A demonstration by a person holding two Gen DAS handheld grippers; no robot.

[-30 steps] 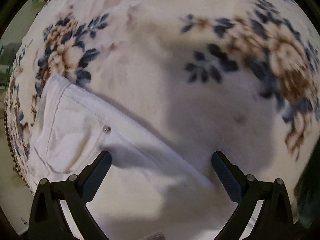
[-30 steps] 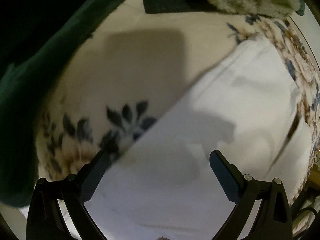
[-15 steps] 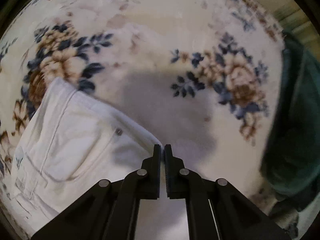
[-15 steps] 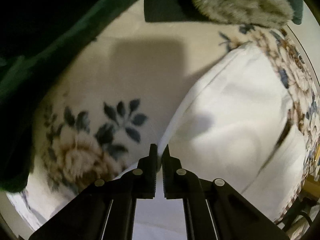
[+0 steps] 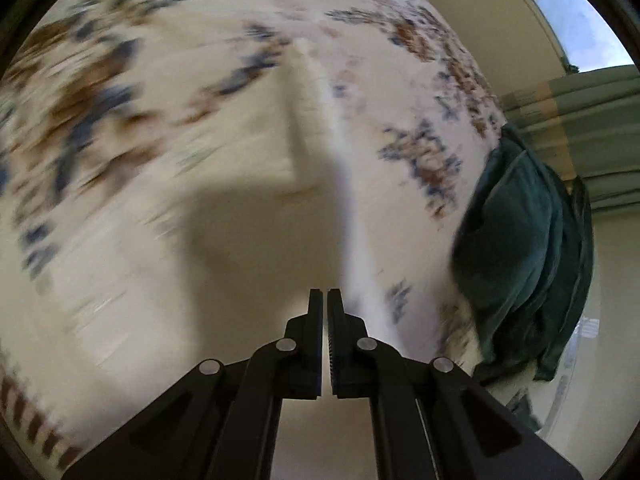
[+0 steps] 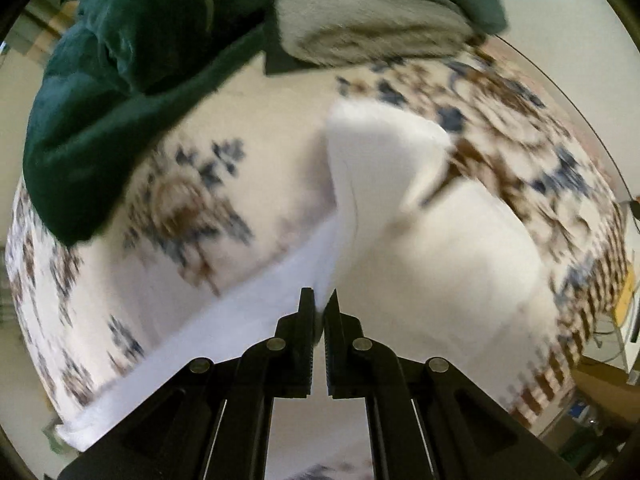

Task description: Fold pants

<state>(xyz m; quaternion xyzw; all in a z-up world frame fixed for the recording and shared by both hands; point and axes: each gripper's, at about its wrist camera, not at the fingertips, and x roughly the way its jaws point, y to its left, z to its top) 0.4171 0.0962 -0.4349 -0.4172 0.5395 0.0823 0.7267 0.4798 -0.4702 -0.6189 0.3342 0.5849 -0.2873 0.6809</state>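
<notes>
White pants (image 6: 400, 208) hang pinched in our right gripper (image 6: 319, 308) and left gripper (image 5: 325, 304), lifted ahead over the floral blanket (image 5: 160, 160); folding seems barely begun.

L gripper (image 5: 324, 300): jaws closed on edge of white pants (image 5: 352, 216), cloth stretched away from tips toward upper centre. Floral blanket (image 5: 120, 128) underneath, blurred. Dark green cloth (image 5: 528, 256) bunched at R. Curtain (image 5: 592, 120) & window (image 5: 580, 24) upper R.
</notes>
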